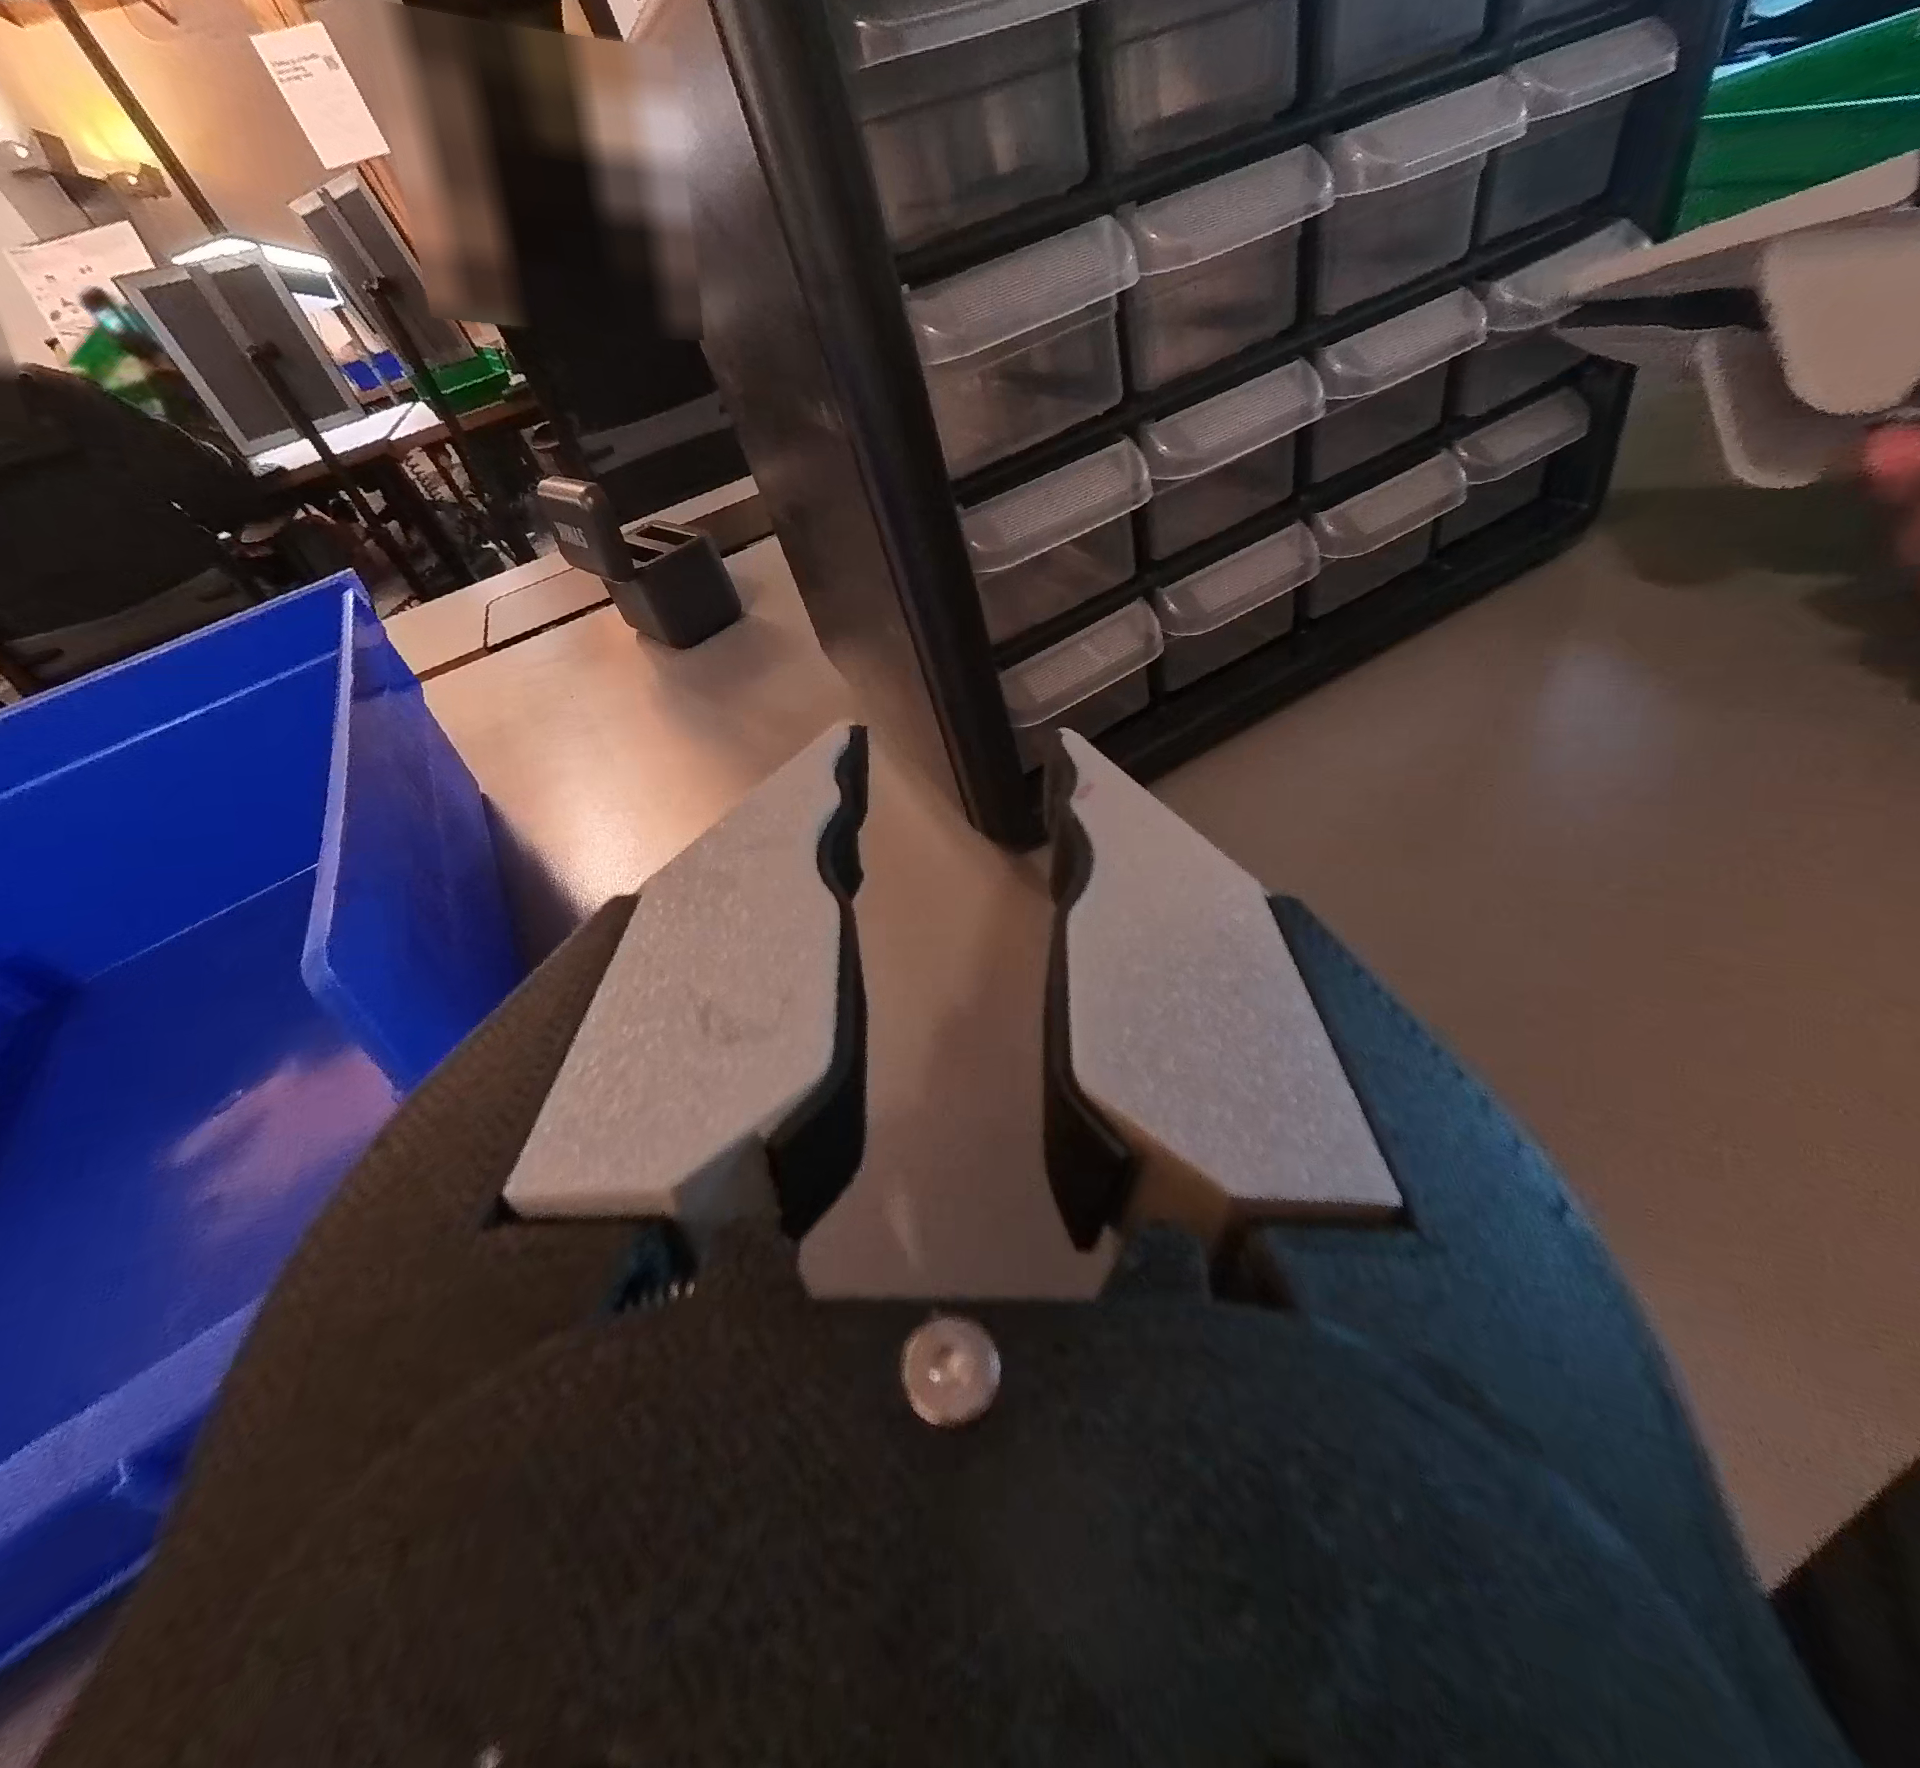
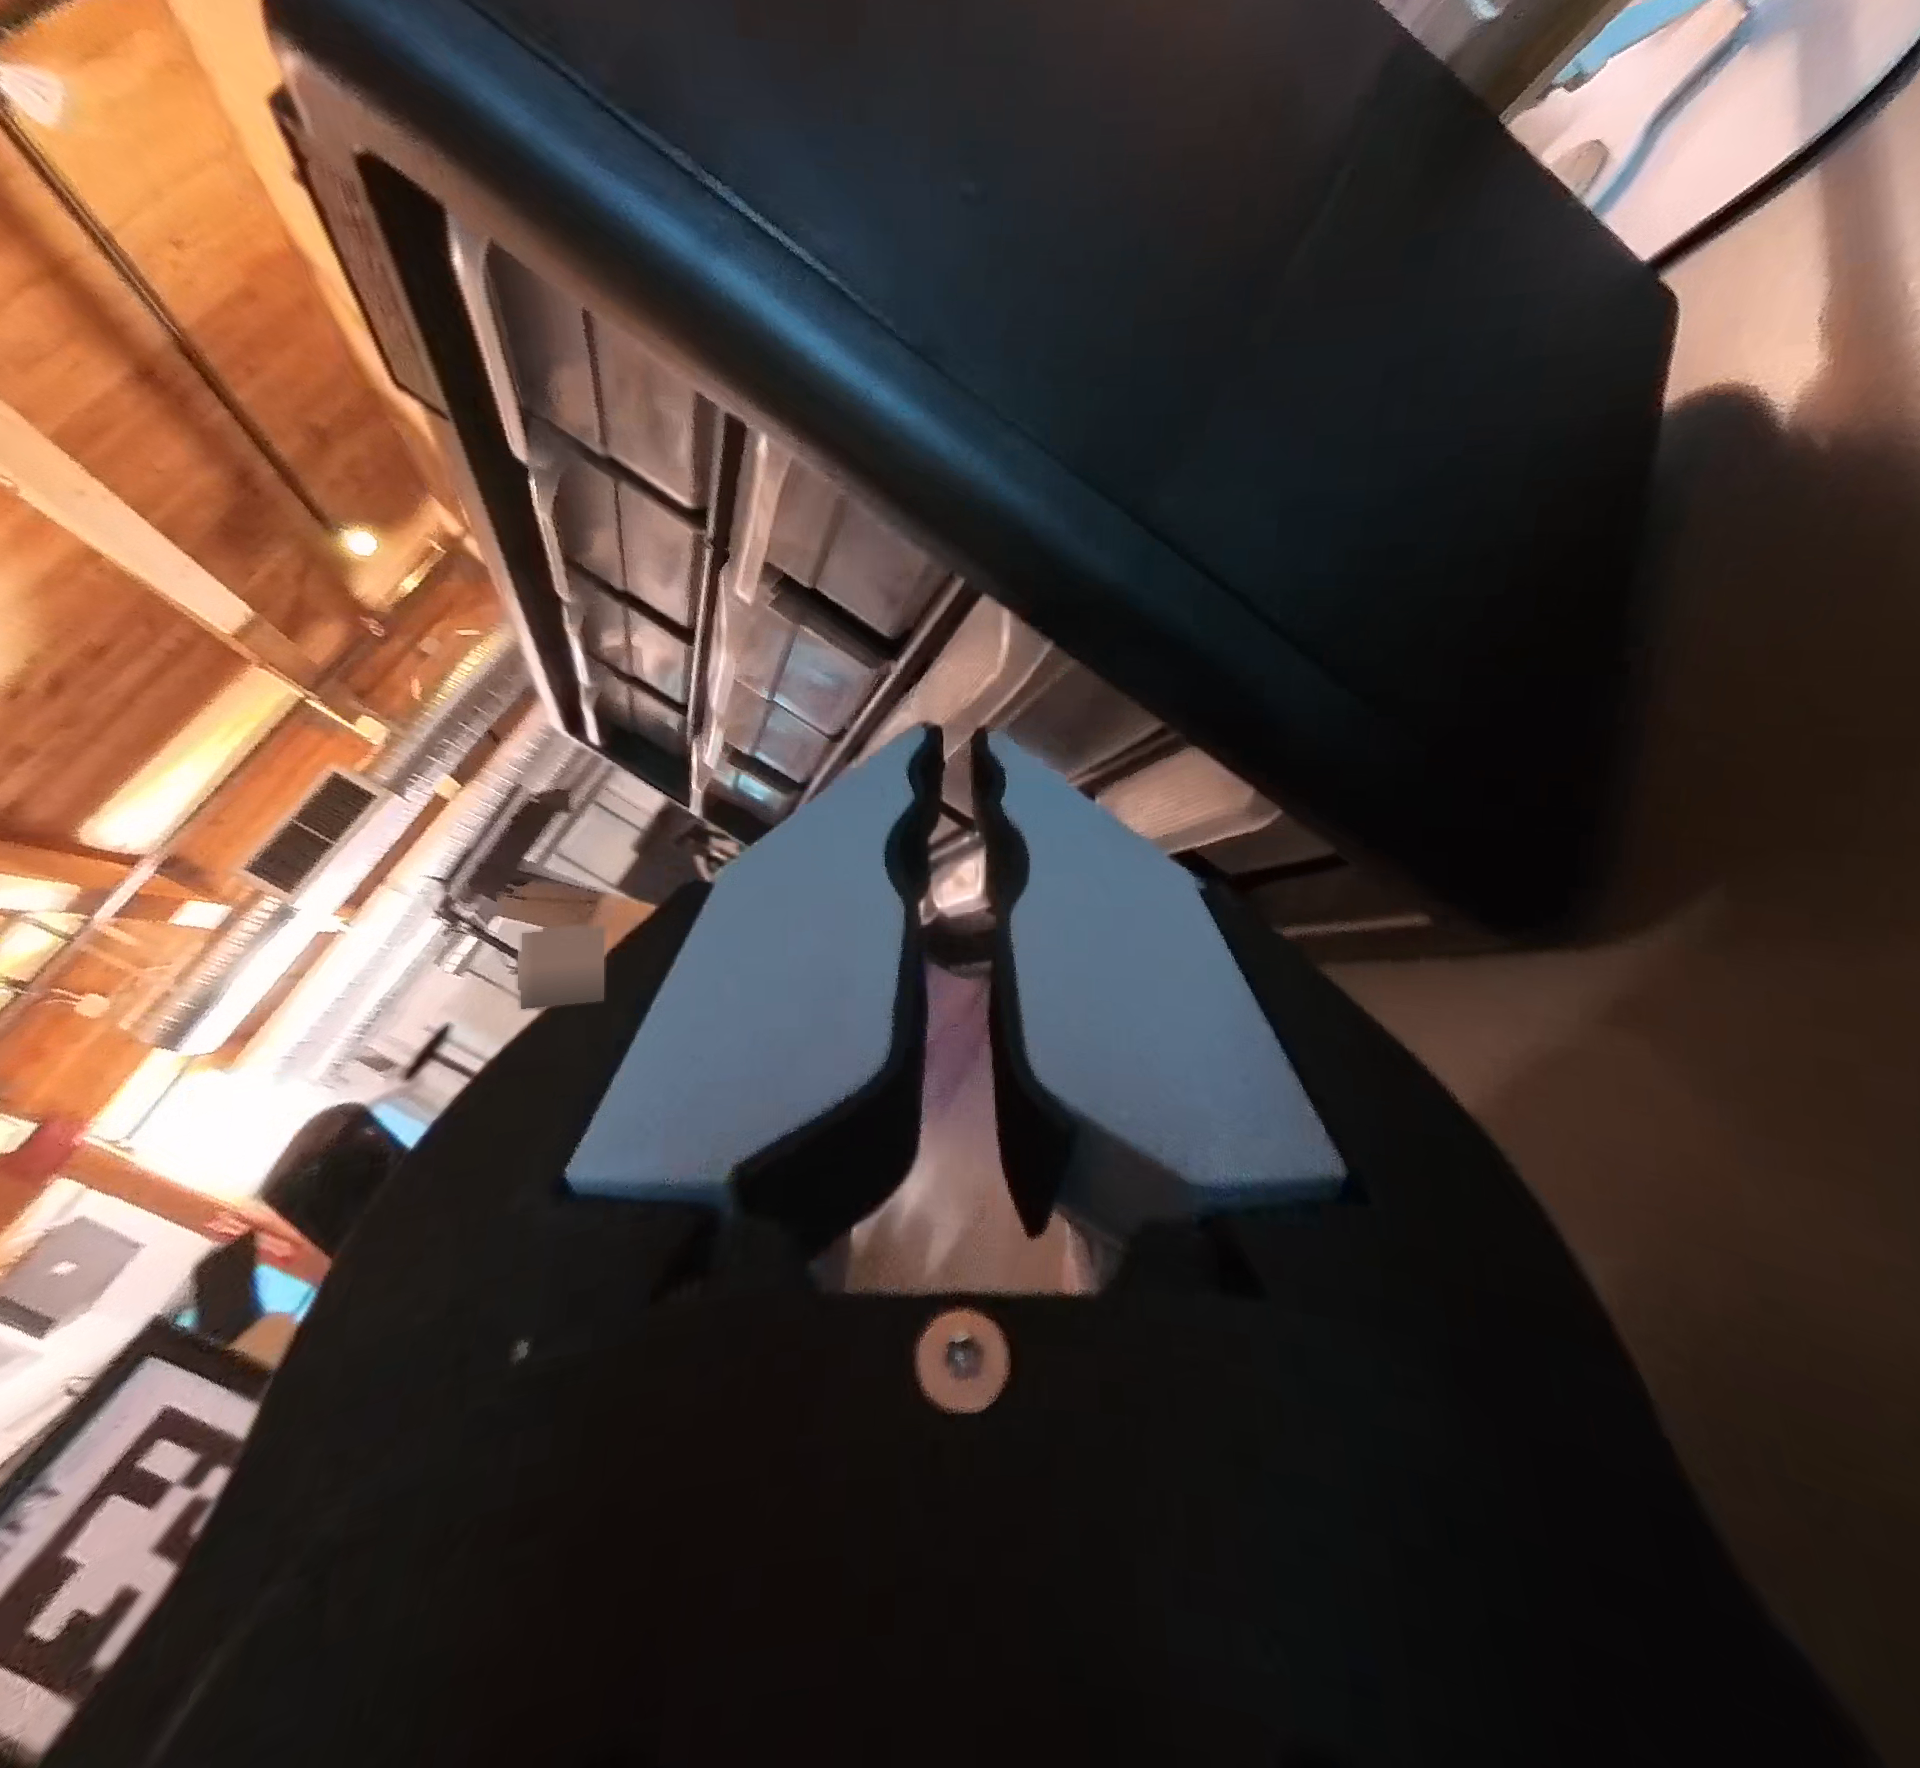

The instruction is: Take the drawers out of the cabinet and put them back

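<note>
A black cabinet [image 1: 831,430] with several rows of clear drawers stands on the table. My left gripper [image 1: 958,752] is open. Its tips sit on either side of the cabinet's bottom front-left corner, and nothing is held. My right gripper [image 1: 1569,316] reaches in from the right to a clear drawer [image 1: 1507,357] in the rightmost column, lower half. In the right wrist view the picture is rolled. That gripper [image 2: 958,742] is almost shut, with the drawer's clear handle [image 2: 961,897] between its fingers. The cabinet [image 2: 935,212] fills the frame above it.
A blue bin [image 1: 208,887] stands close at my left. A small grey box [image 1: 675,586] sits on the beige table [image 1: 1455,835] behind the cabinet's left side. A green object [image 1: 1808,118] is behind the cabinet at right. The table's near edge runs at lower right.
</note>
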Demonstrator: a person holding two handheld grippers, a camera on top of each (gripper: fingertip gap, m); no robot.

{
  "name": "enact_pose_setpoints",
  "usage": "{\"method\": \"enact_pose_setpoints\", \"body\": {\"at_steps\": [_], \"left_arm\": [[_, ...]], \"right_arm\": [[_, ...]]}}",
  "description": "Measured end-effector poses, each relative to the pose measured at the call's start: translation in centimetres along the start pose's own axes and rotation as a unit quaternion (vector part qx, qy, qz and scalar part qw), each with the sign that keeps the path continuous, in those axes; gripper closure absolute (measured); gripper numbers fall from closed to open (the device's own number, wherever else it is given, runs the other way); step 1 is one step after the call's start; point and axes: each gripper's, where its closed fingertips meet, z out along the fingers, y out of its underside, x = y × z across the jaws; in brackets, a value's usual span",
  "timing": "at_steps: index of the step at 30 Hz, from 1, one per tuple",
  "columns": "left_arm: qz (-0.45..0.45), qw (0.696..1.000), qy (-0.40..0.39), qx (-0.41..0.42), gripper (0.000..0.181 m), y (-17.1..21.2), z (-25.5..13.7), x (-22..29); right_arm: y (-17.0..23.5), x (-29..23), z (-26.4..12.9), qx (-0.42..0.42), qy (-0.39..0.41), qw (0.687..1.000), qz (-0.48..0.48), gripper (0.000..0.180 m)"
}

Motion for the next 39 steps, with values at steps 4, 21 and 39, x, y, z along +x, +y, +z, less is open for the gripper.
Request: {"method": "enact_pose_setpoints", "body": {"at_steps": [4,21,39], "left_arm": [[-0.002,1.000,0.001,0.001,0.150,0.0,0.0,0.0],[0.012,1.000,-0.001,0.005,0.152,-0.2,-0.1,0.2],[0.028,1.000,-0.004,0.001,0.153,-0.1,-0.1,0.5]], "right_arm": [[0.6,-0.5,-0.7,-0.017,0.021,0.999,-0.023,0.178],[-1.0,-4.1,-3.5,-0.039,0.058,0.962,-0.265,0.163],[0.0,-2.3,-4.1,-0.215,0.138,0.819,-0.514,0.137]]}}
